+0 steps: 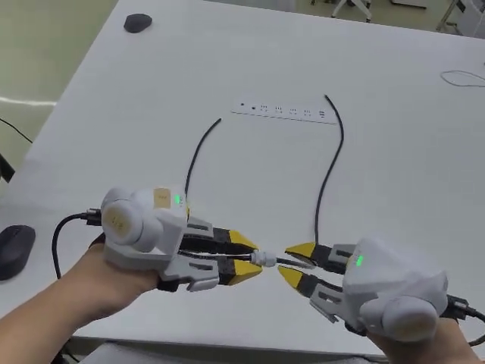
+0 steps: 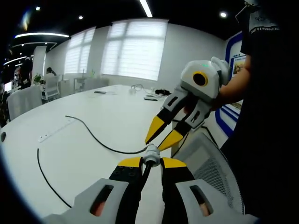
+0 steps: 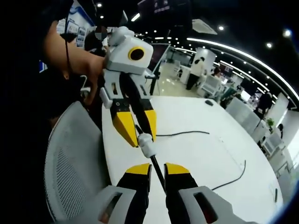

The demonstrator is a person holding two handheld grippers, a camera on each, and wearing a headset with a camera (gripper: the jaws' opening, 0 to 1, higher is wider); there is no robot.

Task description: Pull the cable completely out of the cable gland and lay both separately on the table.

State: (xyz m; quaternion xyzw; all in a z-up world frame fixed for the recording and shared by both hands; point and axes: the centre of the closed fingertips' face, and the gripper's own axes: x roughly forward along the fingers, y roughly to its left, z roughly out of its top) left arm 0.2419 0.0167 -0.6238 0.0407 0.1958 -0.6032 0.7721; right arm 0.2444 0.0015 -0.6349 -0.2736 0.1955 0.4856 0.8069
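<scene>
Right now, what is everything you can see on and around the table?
table: 1, white, under everything
power strip: 1, white, far middle of table
far mouse: 1, dark, far left corner
near mouse: 1, dark, left edge
thin wire: 1, white, far right edge
mesh chair: 1, white, beside the table, by the person
cable gland: 1, white, raised over the near edge
cable: apparently 1, black, two stretches on table, passing through the cable gland
left claw: 1, yellow-tipped, shut on the cable gland
right claw: 1, yellow-tipped, jaws either side of the cable; grip unclear
</scene>
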